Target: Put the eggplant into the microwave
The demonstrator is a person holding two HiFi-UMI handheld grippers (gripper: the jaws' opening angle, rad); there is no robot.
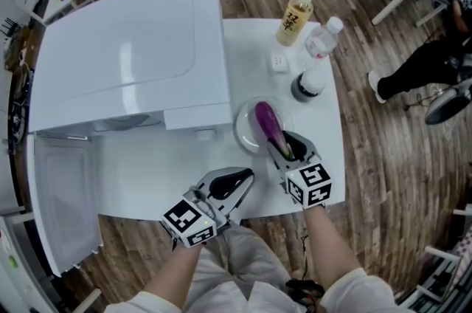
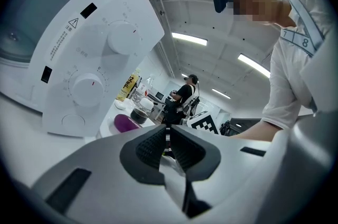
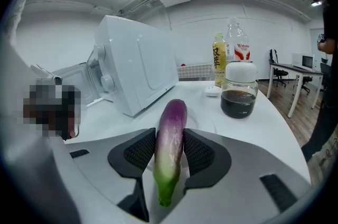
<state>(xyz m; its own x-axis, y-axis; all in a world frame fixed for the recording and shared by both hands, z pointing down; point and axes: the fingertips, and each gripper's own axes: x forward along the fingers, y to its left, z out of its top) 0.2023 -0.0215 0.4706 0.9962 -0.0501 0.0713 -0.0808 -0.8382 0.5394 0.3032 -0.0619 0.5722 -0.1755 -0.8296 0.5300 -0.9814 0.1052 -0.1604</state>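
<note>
The purple eggplant (image 1: 267, 123) with its green stem end lies on a clear plate (image 1: 247, 128) on the white table. My right gripper (image 1: 284, 145) is at its near end. In the right gripper view the eggplant (image 3: 171, 133) runs between the jaws and both pads touch its sides, so the right gripper (image 3: 169, 151) is shut on it. The white microwave (image 1: 125, 53) stands at the left with its door (image 1: 63, 208) swung open. My left gripper (image 1: 234, 182) hovers at the table's front edge, shut and empty, as the left gripper view (image 2: 168, 146) shows.
Behind the plate stand a jar of dark liquid (image 1: 308, 85), a water bottle (image 1: 322, 38), a yellow drink bottle (image 1: 295, 16) and a small white box (image 1: 279, 62). A person sits at the far right (image 1: 420, 68). The table's front edge is close to both grippers.
</note>
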